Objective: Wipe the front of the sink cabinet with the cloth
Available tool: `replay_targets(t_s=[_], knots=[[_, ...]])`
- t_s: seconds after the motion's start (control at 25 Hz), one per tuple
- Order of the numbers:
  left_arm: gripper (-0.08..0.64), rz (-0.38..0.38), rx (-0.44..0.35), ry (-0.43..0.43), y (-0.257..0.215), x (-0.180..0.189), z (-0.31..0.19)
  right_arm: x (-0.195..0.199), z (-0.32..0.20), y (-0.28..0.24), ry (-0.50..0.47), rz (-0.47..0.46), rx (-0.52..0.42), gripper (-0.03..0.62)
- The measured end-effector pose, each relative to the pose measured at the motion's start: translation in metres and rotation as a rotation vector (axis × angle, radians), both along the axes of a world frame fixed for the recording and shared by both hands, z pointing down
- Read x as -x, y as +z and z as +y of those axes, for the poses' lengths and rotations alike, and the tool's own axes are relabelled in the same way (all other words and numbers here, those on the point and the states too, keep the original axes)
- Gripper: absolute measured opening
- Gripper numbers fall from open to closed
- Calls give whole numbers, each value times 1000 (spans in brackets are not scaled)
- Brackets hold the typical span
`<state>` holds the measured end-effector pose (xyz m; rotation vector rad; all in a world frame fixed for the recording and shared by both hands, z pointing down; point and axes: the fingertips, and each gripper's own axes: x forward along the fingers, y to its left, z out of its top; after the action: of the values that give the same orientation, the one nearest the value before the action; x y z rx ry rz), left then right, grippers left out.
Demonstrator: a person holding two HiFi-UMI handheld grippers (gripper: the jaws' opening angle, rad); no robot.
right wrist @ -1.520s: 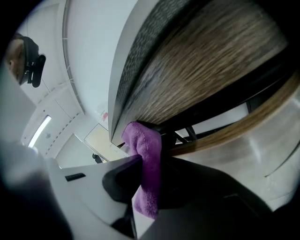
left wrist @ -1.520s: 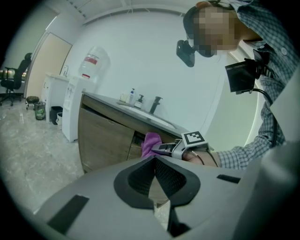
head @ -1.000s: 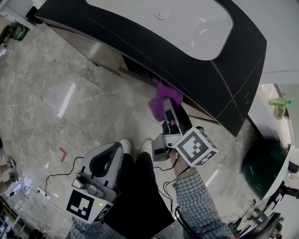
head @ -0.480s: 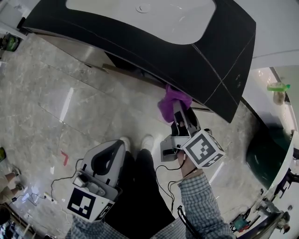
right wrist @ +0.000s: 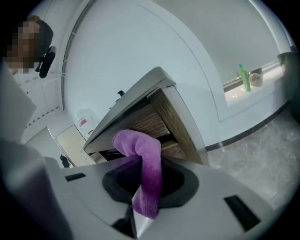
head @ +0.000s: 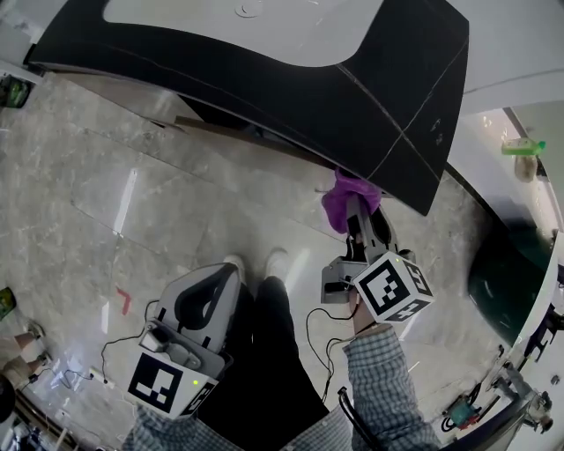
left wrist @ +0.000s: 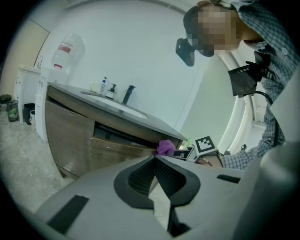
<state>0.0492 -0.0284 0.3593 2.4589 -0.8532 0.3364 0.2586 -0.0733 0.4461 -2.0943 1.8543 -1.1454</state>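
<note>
My right gripper (head: pixel 356 211) is shut on a purple cloth (head: pixel 347 197), which presses against the front of the wooden sink cabinet (right wrist: pixel 154 123) near its right end, just under the dark countertop (head: pixel 352 97). In the right gripper view the purple cloth (right wrist: pixel 143 161) stands up between the jaws in front of the cabinet's drawer fronts. My left gripper (head: pixel 204 291) is shut and holds nothing; it hangs low by the person's legs, away from the cabinet. In the left gripper view the cabinet (left wrist: pixel 89 140) is seen from the side, with the cloth (left wrist: pixel 165 147) at its far end.
A white basin (head: pixel 264 22) is set into the countertop. A tap (left wrist: pixel 128 94) and bottles stand on top. The floor (head: pixel 132 194) is grey marble with cables (head: pixel 110 343) near the person's feet. A green bottle (head: pixel 518 147) stands on a ledge at right.
My right gripper has carried the purple cloth to the right along the cabinet front, toward the cabinet's right corner. The left gripper has stayed where it was.
</note>
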Motion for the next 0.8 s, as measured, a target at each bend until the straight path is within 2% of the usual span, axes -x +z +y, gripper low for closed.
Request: replay_targets(t_s=[0.2,0.56,0.8], knots=[[11,12,17,-4,3,-3,3,-20,17,0,82,71,6,77],[11,1,11,11,4,6,4,-33,42,6,179,130,-13,77],[11,4,17,-3,7,17,1,-51,72,16,325,133,9,77]])
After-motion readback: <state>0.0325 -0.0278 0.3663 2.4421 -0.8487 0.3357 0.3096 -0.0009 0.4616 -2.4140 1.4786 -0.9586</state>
